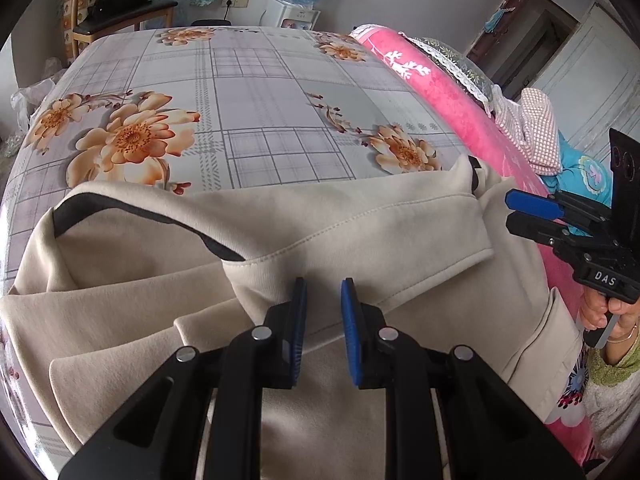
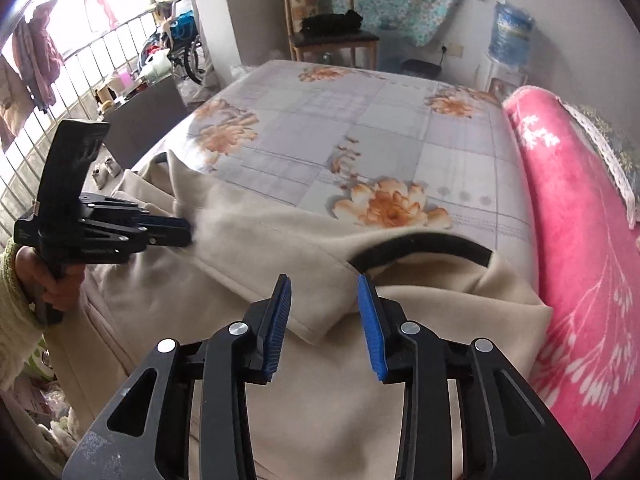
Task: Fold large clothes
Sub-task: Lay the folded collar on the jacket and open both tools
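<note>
The bed [image 1: 248, 92] carries the beige coat [image 1: 360, 240], spread across its near end. The left gripper [image 1: 323, 292] is slightly parted, gripping nothing. The right gripper [image 2: 324, 292] is released above the coat's collar [image 2: 424, 246].

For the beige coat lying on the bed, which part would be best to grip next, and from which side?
Probably the folded-over flap of the beige coat, at its stitched corner. That corner lies loose on top of the layers below, so an edge is free to pinch. Come from the near side, fingers low along the cloth, as the right tool already points there with nothing between its fingers.
</note>
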The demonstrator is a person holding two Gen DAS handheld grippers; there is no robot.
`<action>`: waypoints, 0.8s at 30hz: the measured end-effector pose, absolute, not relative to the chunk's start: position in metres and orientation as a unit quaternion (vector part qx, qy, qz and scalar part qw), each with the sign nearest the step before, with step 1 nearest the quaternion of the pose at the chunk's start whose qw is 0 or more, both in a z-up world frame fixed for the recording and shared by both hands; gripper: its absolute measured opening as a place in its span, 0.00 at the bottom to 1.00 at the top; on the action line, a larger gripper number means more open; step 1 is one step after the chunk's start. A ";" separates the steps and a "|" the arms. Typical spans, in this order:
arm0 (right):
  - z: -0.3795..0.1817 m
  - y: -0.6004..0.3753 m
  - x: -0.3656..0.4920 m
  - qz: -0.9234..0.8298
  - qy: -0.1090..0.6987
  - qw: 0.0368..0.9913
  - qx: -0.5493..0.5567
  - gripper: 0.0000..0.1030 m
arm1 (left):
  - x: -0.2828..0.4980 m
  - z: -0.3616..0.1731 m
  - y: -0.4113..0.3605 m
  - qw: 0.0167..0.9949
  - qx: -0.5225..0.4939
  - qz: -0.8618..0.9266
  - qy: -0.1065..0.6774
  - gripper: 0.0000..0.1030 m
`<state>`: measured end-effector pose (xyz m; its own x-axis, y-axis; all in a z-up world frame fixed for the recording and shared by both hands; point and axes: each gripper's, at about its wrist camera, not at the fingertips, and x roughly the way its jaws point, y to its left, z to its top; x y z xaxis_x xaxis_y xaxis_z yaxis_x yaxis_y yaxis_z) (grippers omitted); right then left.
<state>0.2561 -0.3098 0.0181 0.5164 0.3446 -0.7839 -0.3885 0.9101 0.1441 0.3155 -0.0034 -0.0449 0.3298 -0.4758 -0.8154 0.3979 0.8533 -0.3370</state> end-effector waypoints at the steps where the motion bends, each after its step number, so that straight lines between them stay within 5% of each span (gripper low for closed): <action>1: 0.017 -0.303 0.256 0.214 0.441 0.871 -0.034 0.32 | 0.315 -0.045 -0.003 0.815 -0.040 -0.268 0.513 0.17; 13: -0.011 -0.279 0.248 0.183 0.472 0.859 -0.078 0.30 | 0.310 -0.040 0.001 0.821 -0.055 -0.265 0.504 0.18; 18: 0.019 -0.290 0.224 0.196 0.447 0.872 -0.020 0.58 | 0.295 -0.011 0.010 0.836 -0.044 -0.248 0.487 0.32; 24: 0.041 -0.292 0.190 0.227 0.440 0.868 0.029 0.70 | 0.254 0.028 0.046 0.857 -0.057 -0.219 0.462 0.43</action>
